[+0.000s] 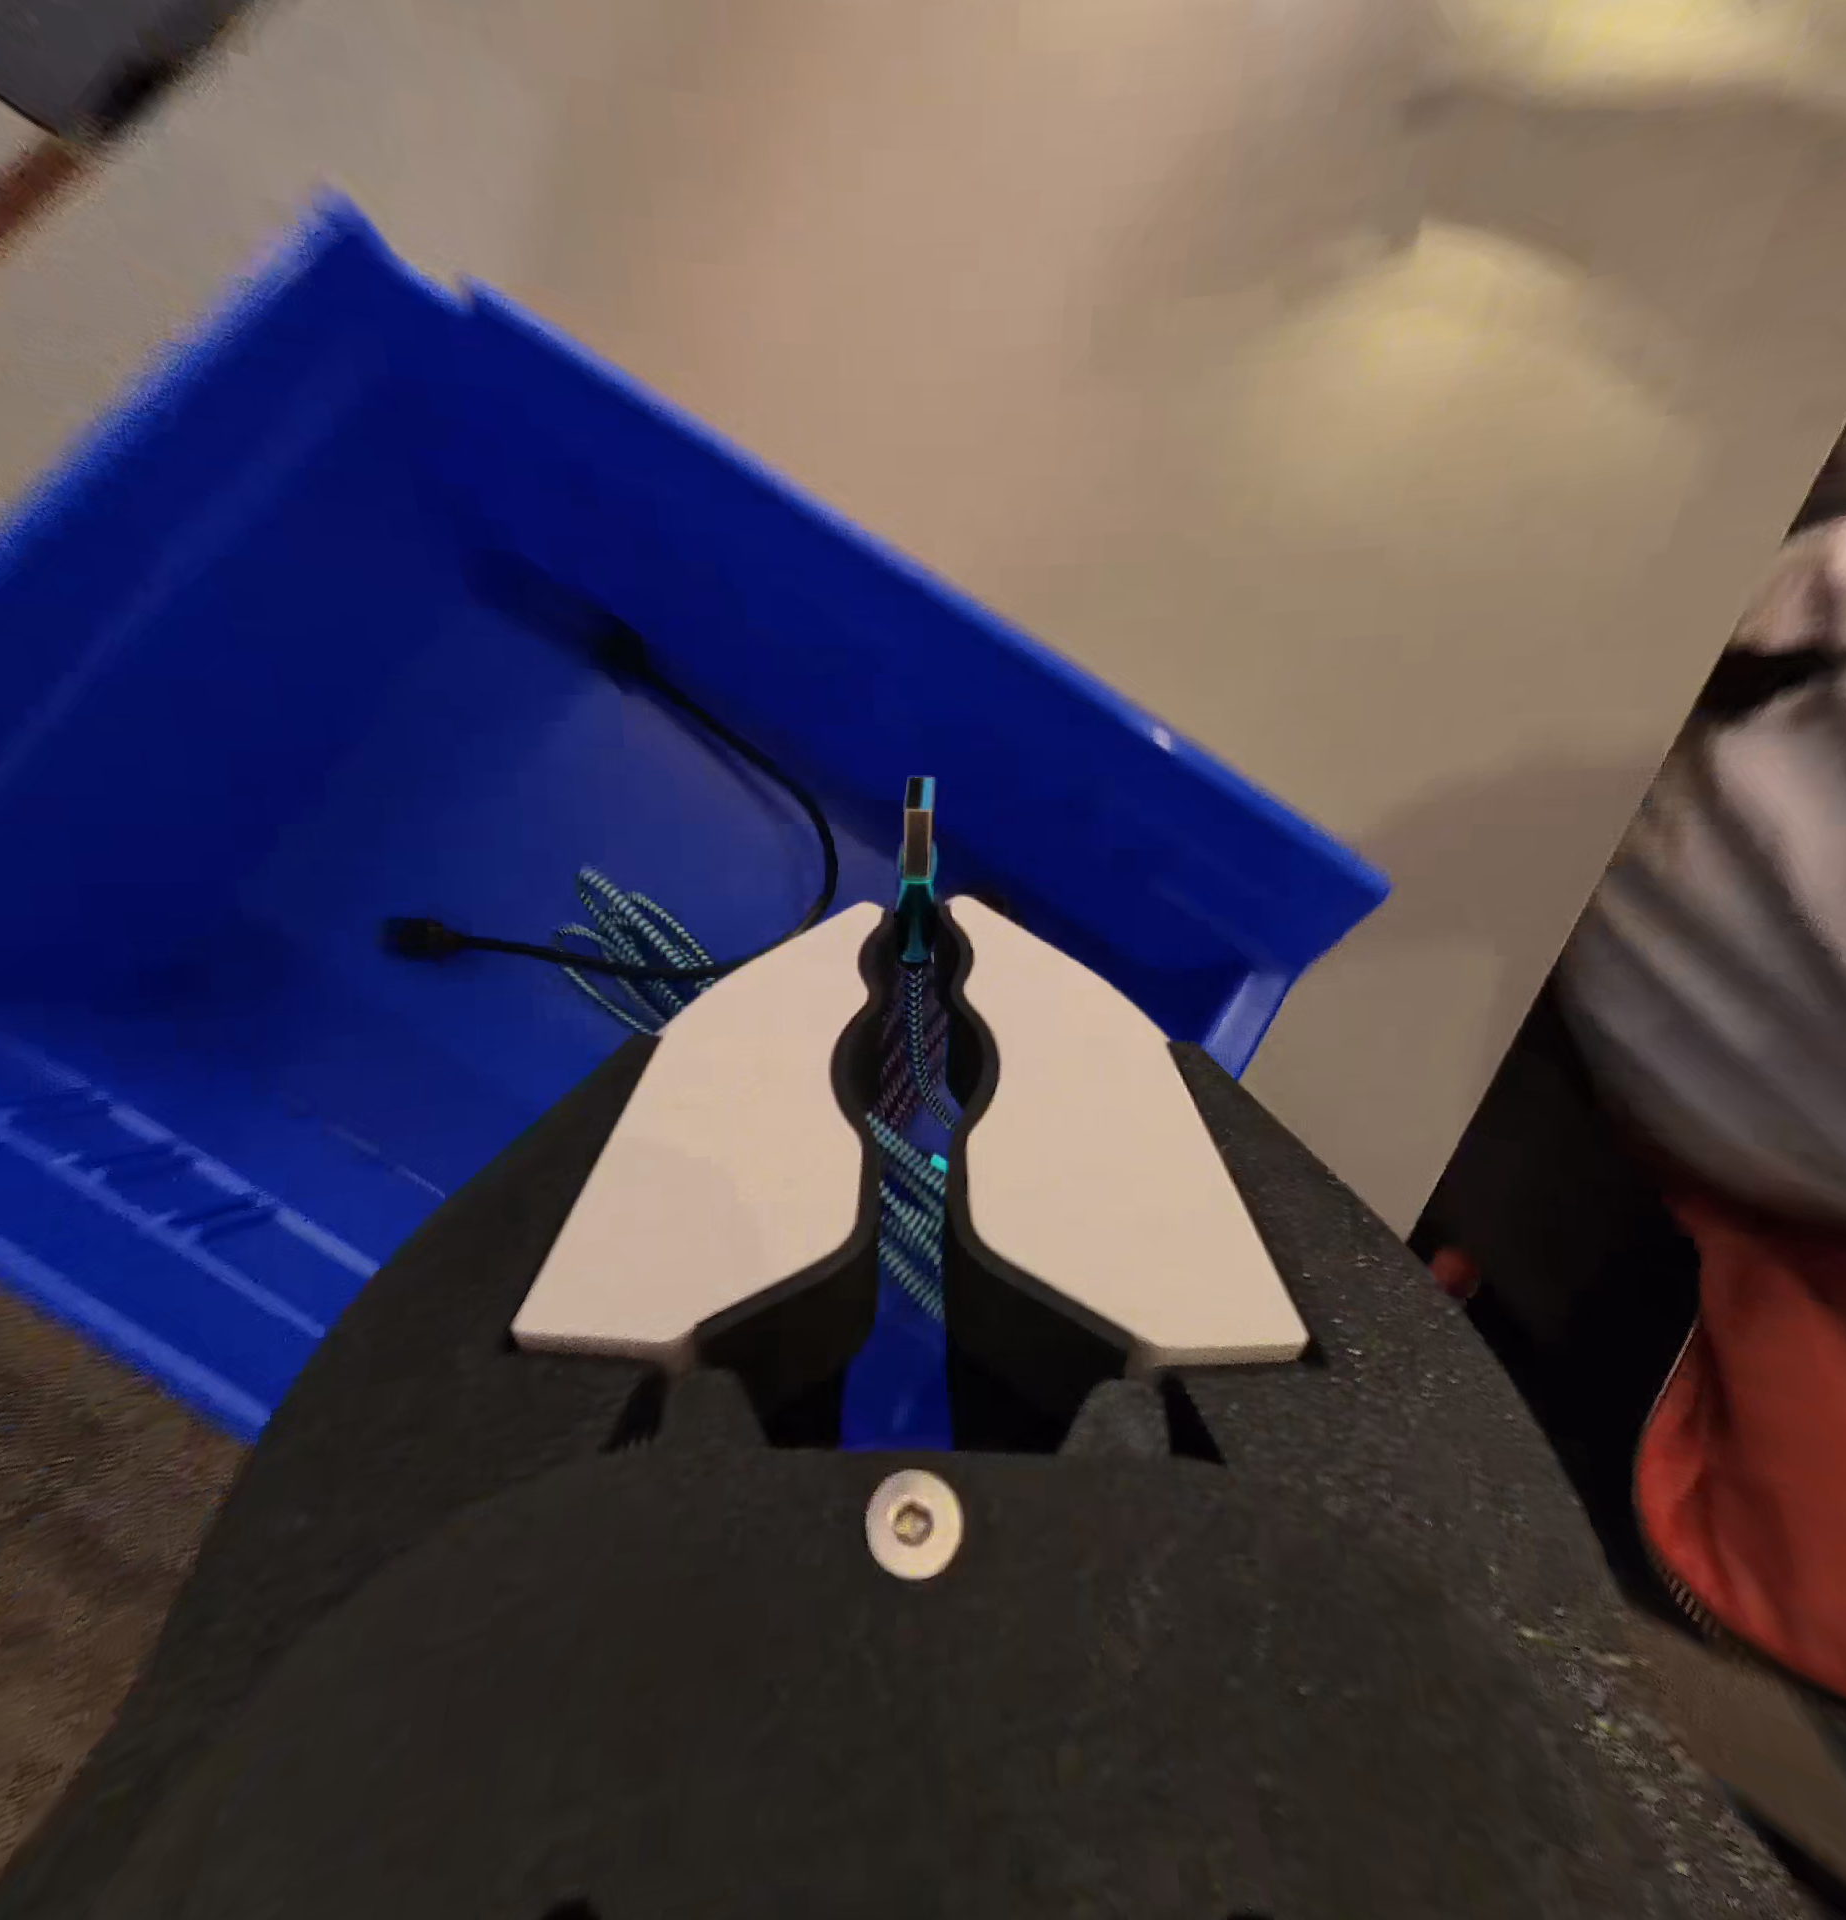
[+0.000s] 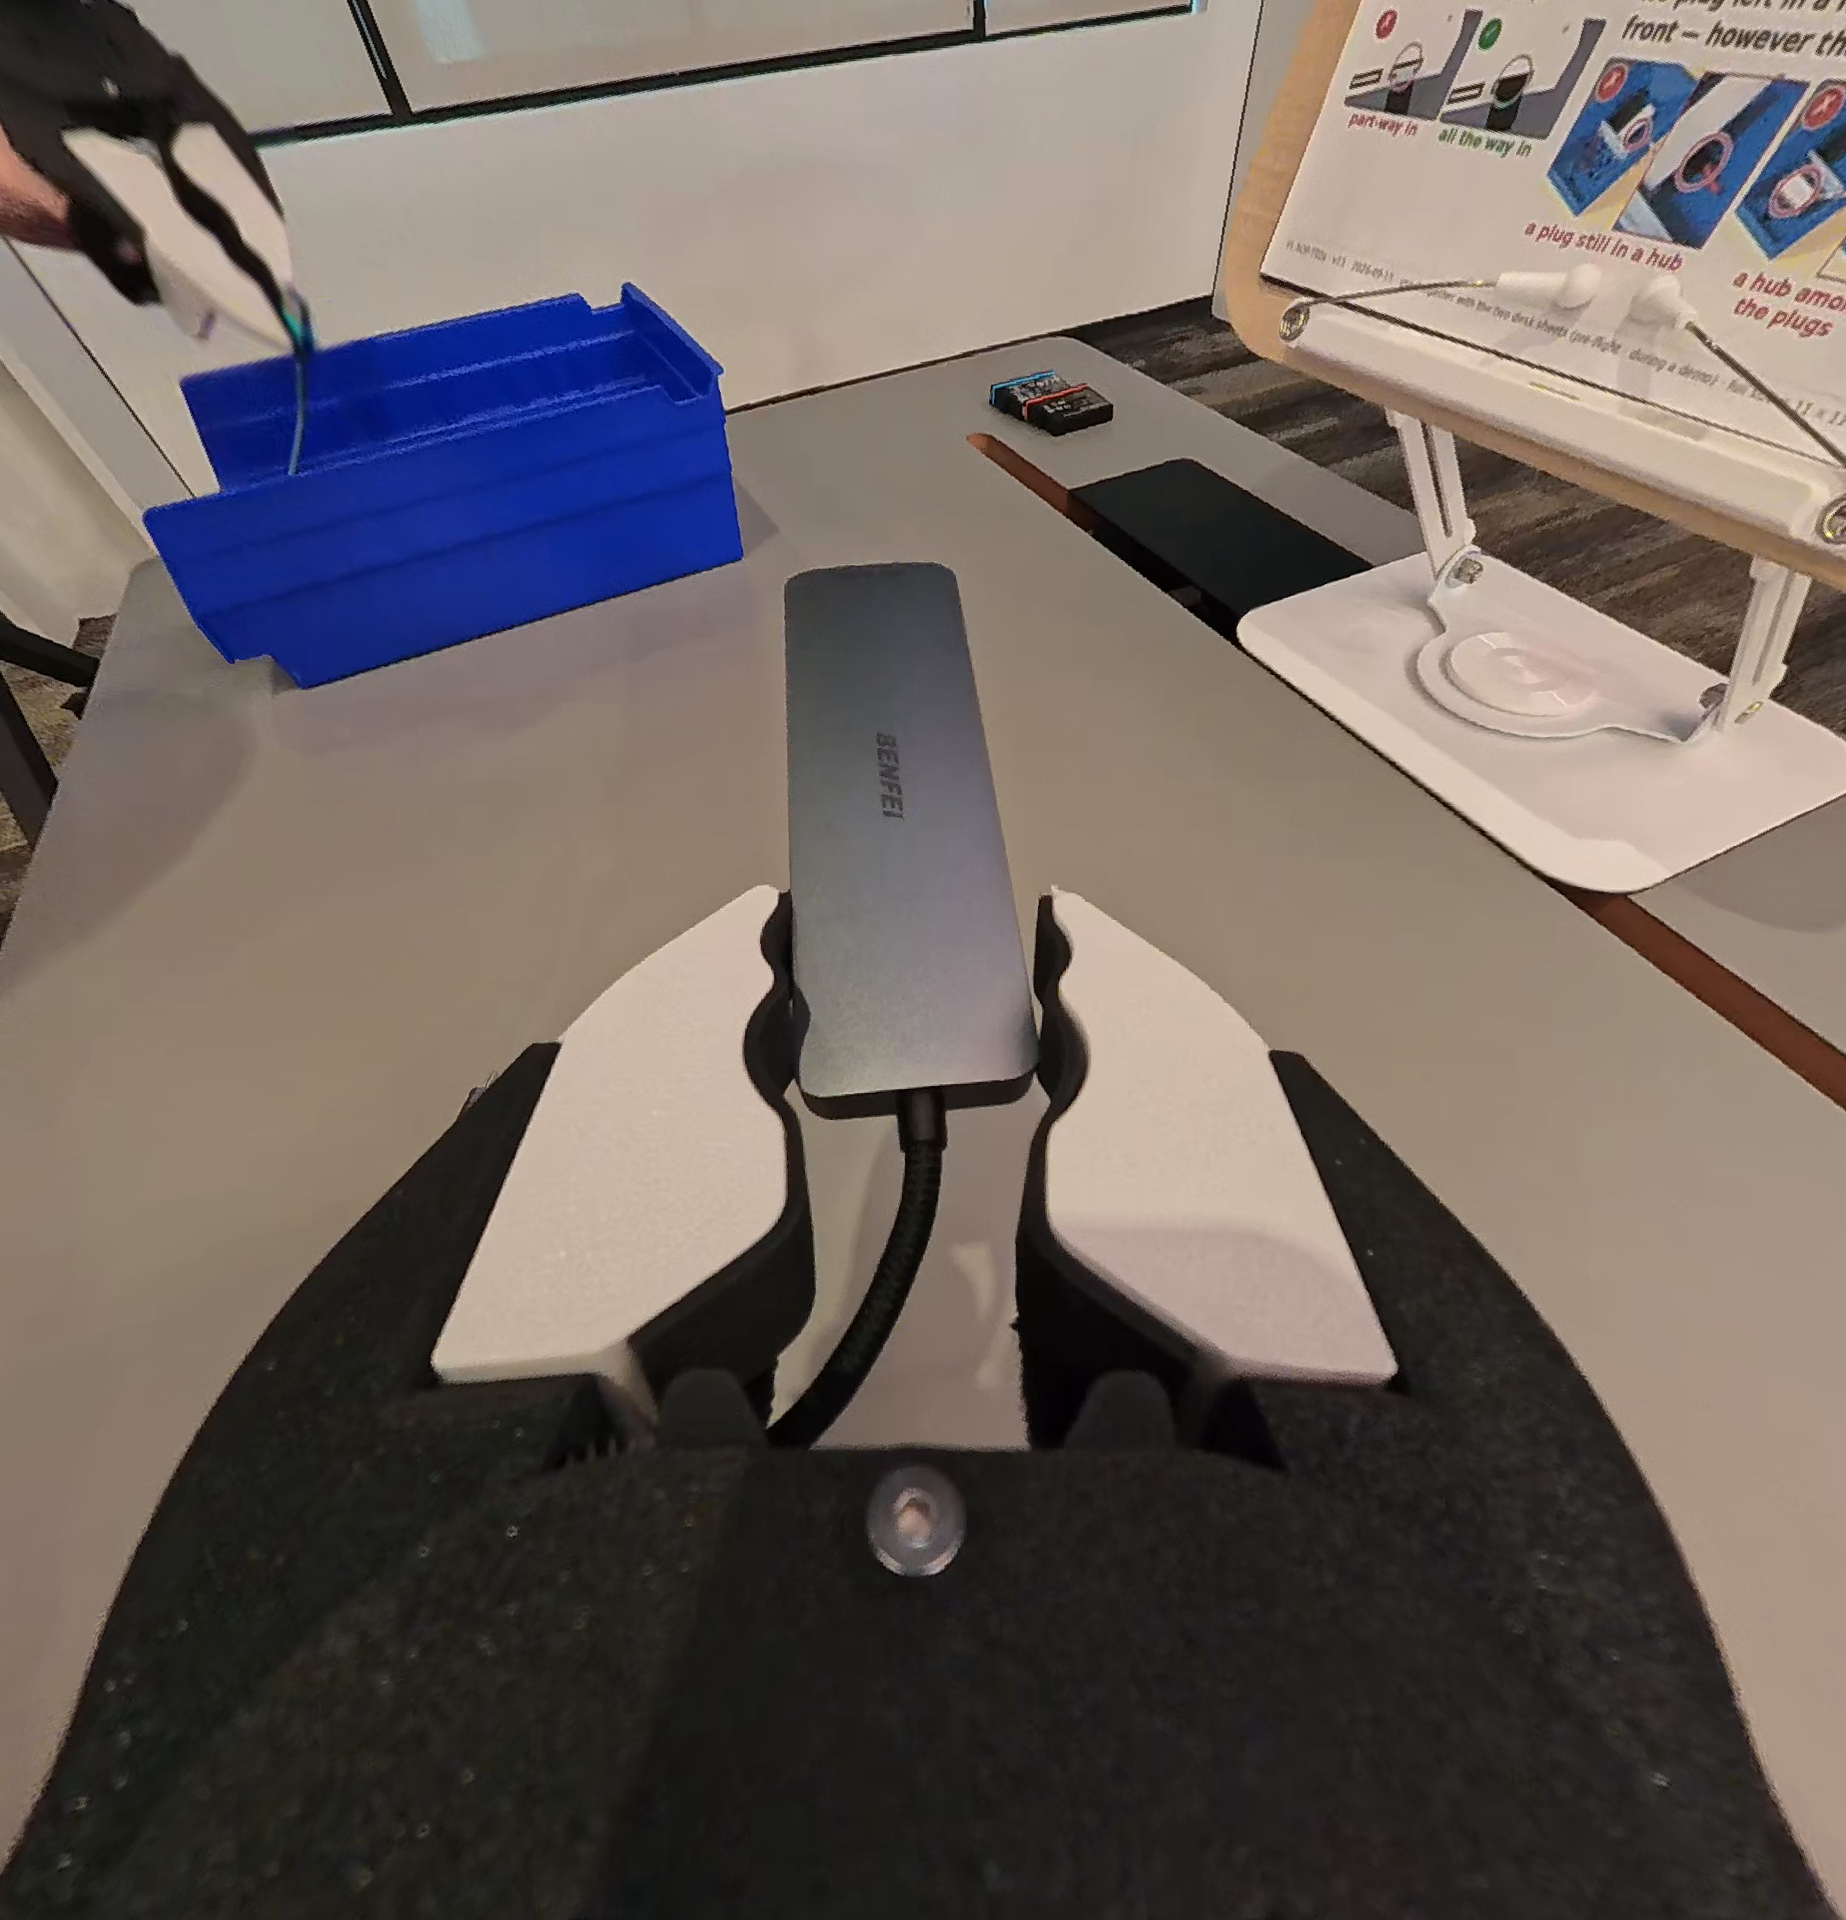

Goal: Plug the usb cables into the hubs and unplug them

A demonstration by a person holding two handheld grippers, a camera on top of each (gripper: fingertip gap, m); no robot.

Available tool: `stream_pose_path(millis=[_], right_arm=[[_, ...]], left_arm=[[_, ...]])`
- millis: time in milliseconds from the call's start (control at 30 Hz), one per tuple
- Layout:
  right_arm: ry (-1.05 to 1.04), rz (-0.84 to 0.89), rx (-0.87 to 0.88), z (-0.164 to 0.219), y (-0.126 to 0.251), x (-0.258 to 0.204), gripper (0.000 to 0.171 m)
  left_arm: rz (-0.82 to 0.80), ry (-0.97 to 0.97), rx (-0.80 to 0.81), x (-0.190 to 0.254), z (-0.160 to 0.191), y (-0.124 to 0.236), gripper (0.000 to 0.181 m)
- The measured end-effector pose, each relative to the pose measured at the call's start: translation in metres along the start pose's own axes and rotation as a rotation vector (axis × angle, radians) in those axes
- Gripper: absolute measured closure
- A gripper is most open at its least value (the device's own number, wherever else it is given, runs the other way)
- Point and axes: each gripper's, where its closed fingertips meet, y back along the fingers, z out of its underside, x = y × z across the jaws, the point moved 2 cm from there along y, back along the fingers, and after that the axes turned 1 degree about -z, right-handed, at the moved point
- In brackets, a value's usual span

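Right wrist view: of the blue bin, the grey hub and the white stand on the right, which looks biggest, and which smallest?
As they look in this view:
1. White stand with its board, though partly cut off by the frame.
2. Blue bin.
3. Grey hub.
The hub sits nearest the camera, between the right tool's fingers, so its true size is probably smaller still.

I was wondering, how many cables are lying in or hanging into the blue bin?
2. A teal braided cable, plug gripped in the left tongs, trails into the blue bin. A black cable lies on the bin's floor. More may hide under the tongs.
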Motion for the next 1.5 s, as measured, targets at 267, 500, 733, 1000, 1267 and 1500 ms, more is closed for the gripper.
stream_pose_path(millis=[267, 500, 733, 1000, 1267, 1500], right_arm=[[0.041, -0.008, 0.010, -0.010, 0.006, -0.003, 0.128], [0.059, -0.009, 0.030, -0.014, 0.019, -0.004, 0.128], [0.072, -0.020, 0.058, -0.016, 0.032, -0.005, 0.128], [0.073, -0.031, 0.086, -0.016, 0.044, -0.008, 0.128], [0.070, -0.040, 0.079, -0.007, 0.056, -0.015, 0.128], [0.073, -0.046, 0.067, 0.000, 0.061, -0.021, 0.128]], left_arm=[[-0.073, 0.108, 0.313, -0.012, -0.088, 0.075, 0.175], [-0.109, 0.130, 0.446, -0.004, -0.159, 0.119, 0.174], [-0.069, 0.065, 0.532, 0.027, -0.231, 0.144, 0.175], [0.058, 0.007, 0.559, 0.076, -0.289, 0.117, 0.175], [0.331, -0.058, 0.292, 0.140, -0.253, -0.031, 0.175], [0.617, 0.072, -0.002, 0.178, -0.224, -0.159, 0.175]])
